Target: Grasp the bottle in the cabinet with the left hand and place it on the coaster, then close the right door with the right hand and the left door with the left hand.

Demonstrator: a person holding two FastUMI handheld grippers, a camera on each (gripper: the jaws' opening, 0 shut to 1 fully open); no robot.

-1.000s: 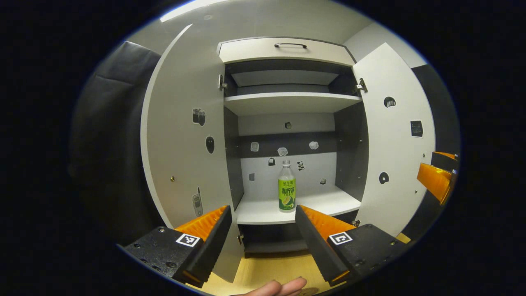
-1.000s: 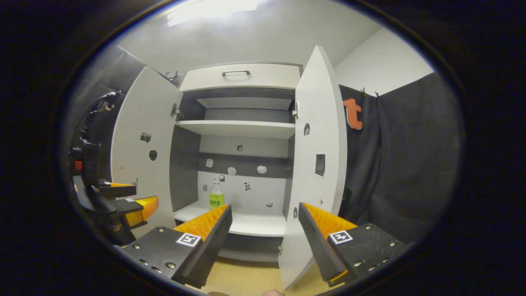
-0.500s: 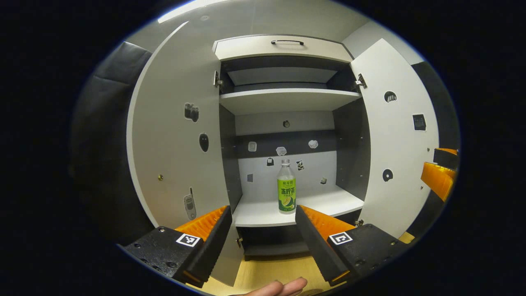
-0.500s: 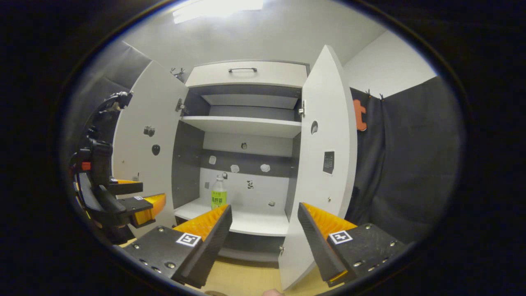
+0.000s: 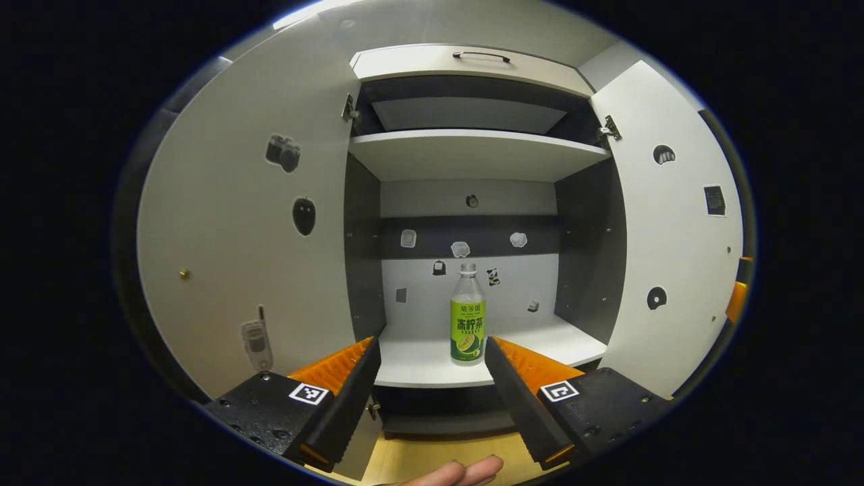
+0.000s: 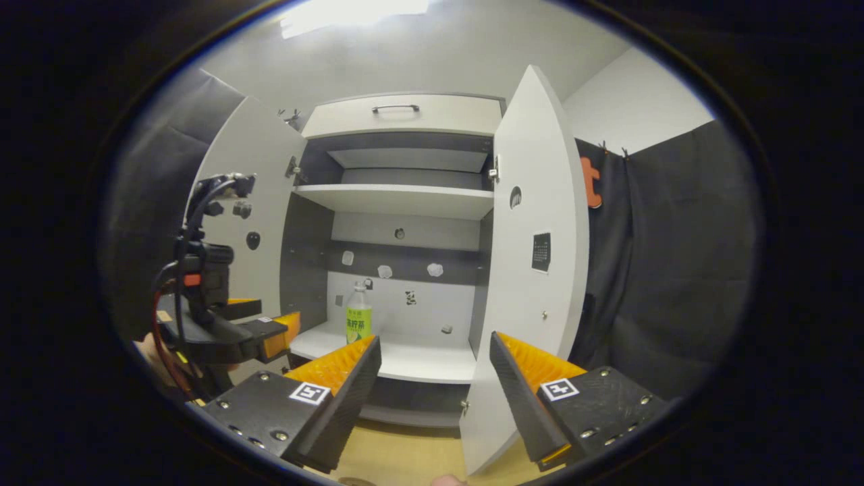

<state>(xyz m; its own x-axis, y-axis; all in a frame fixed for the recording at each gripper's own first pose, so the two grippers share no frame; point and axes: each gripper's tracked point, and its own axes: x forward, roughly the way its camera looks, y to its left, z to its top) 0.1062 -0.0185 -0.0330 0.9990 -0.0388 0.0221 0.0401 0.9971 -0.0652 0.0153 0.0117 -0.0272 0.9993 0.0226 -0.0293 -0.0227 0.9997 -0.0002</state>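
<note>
A clear bottle [image 5: 468, 317] with a green label stands upright on the cabinet's lower shelf [image 5: 418, 361]. It is a short way ahead of my left gripper [image 5: 430, 347], which is open and holds nothing. The bottle stands slightly right of the gap's middle, apart from both fingers. In the right gripper view, the bottle [image 6: 358, 317] sits at the shelf's left part, and the left gripper [image 6: 273, 324] hovers at the shelf's front left. My right gripper [image 6: 434, 344] is open and empty, farther back, facing the right door's [image 6: 533, 283] edge. Both doors stand open.
The left door [image 5: 236, 236] swings out wide on the left and the right door [image 5: 668, 256] on the right. An upper shelf [image 5: 472, 152] and a drawer with a handle [image 5: 480, 55] lie above. Wooden tabletop [image 5: 432, 455] and a person's fingertips [image 5: 459, 470] show below.
My left gripper has moved forward towards the cabinet, so the bottle and shelf look larger and nearer. The right gripper has shifted only slightly. Both stay open.
</note>
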